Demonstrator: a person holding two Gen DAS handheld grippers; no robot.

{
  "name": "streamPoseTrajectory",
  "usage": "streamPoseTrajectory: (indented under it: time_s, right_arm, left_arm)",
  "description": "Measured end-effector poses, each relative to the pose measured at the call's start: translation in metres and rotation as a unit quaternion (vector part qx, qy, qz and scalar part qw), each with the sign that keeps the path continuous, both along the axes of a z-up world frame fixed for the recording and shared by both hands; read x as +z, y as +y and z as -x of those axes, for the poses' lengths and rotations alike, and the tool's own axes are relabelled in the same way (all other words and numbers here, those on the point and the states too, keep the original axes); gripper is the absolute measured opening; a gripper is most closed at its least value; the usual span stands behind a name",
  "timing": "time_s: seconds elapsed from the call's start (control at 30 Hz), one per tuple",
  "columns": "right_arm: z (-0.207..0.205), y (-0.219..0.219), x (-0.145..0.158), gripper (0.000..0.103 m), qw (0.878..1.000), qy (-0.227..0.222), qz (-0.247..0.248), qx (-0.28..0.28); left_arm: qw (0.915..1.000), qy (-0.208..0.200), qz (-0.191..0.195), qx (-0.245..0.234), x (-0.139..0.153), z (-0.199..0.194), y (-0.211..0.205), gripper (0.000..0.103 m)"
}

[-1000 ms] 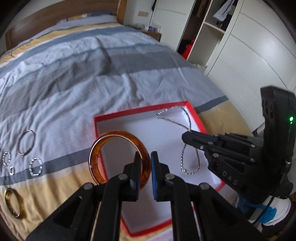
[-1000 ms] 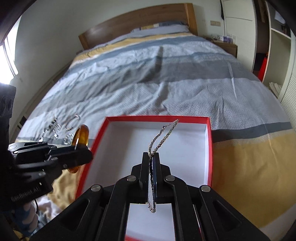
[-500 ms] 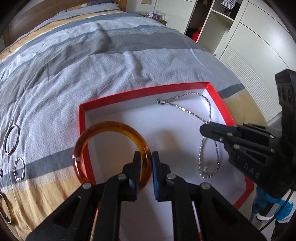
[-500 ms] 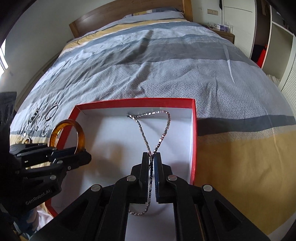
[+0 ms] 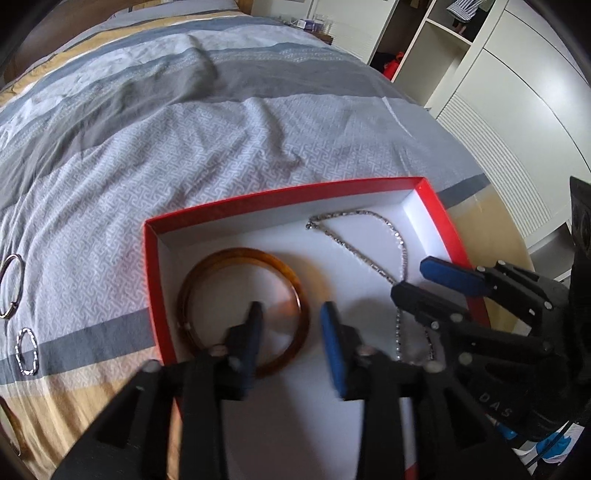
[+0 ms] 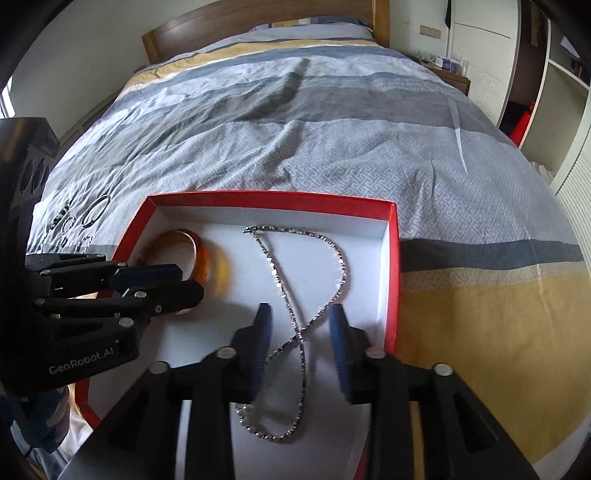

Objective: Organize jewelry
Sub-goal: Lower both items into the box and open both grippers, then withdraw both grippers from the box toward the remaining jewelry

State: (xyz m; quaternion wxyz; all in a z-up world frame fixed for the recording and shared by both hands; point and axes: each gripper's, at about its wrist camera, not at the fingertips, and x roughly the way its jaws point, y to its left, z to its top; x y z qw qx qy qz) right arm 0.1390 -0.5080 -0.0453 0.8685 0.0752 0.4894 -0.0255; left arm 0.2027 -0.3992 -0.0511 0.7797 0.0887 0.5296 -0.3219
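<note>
A red box (image 5: 280,194) with a white floor lies on the striped bed. My left gripper (image 5: 291,314) is low over its left half and its jaws are opening. The amber bangle (image 5: 258,254) has dropped onto the floor, blurred, with its near rim between the pads but free of them. My right gripper (image 6: 299,314) is opening too. The silver necklace (image 6: 332,243) lies looped on the box floor (image 6: 266,195) and runs between the fingers untouched. The right wrist view shows the bangle (image 6: 201,254) beside the left gripper (image 6: 190,280). The left wrist view shows the necklace (image 5: 354,247) and right gripper (image 5: 412,277).
Several small rings and bracelets lie on the bedspread left of the box, among them a thin silver ring (image 5: 11,284) and a sparkly ring (image 5: 27,350). A white wardrobe (image 5: 517,129) stands close on the right. The wooden headboard (image 6: 258,26) is far behind.
Both grippers sank toward the box and went from shut to open. The bangle left the left pads and the necklace left the right pads; both now lie in the box.
</note>
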Motion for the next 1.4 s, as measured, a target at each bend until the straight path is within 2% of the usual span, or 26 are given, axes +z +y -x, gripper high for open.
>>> streamPoseTrajectory:
  time_s: [0.13, 0.33, 0.63, 0.77, 1.03, 1.3, 1.4]
  right_arm:
    - [0.012, -0.001, 0.012, 0.041, 1.0, -0.007, 0.008, -0.007]
    - [0.048, 0.0, 0.045, 0.041, 0.999, -0.029, 0.016, -0.027]
    - [0.108, 0.036, 0.114, 0.041, 0.996, -0.084, 0.02, -0.036]
    - [0.13, 0.063, 0.143, 0.042, 0.993, -0.111, 0.02, -0.028]
    - [0.168, 0.132, 0.187, 0.042, 0.988, -0.155, 0.017, 0.001]
    - [0.192, 0.191, 0.217, 0.044, 0.982, -0.187, 0.019, 0.03]
    - [0.194, 0.209, 0.221, 0.044, 0.98, -0.193, 0.018, 0.042]
  left_arm:
    - [0.9999, -0.007, 0.009, 0.001, 0.018, 0.01, 0.009, 0.036]
    - [0.9987, -0.043, 0.025, 0.012, 0.055, 0.038, 0.037, 0.036]
    - [0.9946, -0.104, -0.005, -0.001, 0.114, 0.099, 0.095, 0.036]
    - [0.992, -0.124, 0.0, 0.022, 0.141, 0.122, 0.138, 0.036]
    - [0.9872, -0.139, 0.012, 0.077, 0.17, 0.152, 0.227, 0.036]
    - [0.9748, -0.182, 0.018, 0.127, 0.194, 0.183, 0.319, 0.036]
    - [0.9706, -0.185, 0.023, 0.152, 0.198, 0.186, 0.353, 0.036]
